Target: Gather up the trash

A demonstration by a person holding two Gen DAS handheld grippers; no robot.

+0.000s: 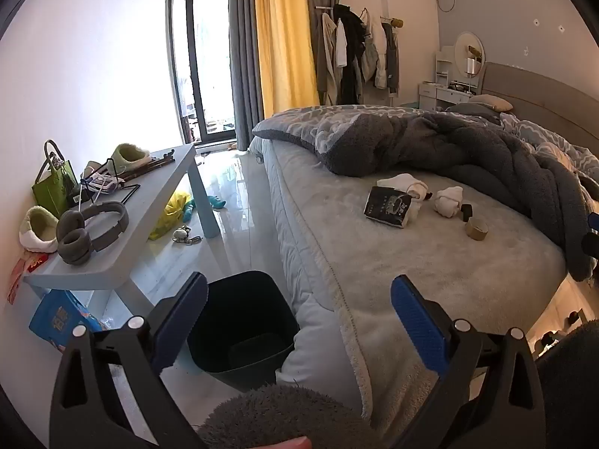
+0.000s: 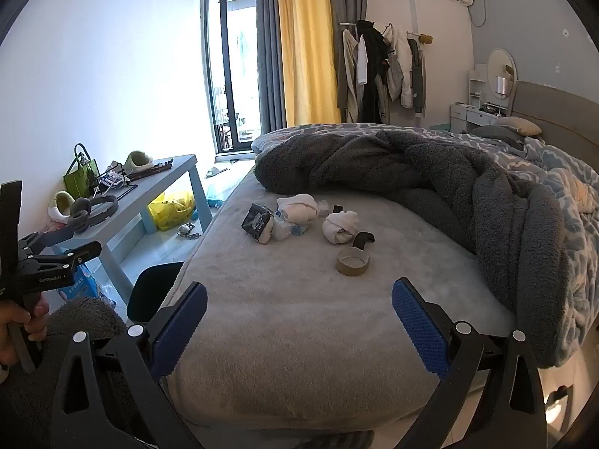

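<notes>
bedroom seen from your two grippers. your left gripper [image 1: 299,310] and right gripper [image 2: 299,310] both gape wide, grasping nothing. left view alone shows inside the dark trash bin [image 1: 243,321] beside the bed [image 1: 430,262]; right view alone shows crumpled plastic wrappers [image 2: 288,229] between the dark packet [image 2: 257,227] and rolled socks [image 2: 340,227].

A packet [image 2: 257,226], two rolled bundles [image 2: 340,226] and a tape roll [image 2: 352,260] were laid on the bed [image 2: 299,336]. A bin [image 1: 239,321] was placed left of the bed, a low table [image 1: 149,209] further left.
</notes>
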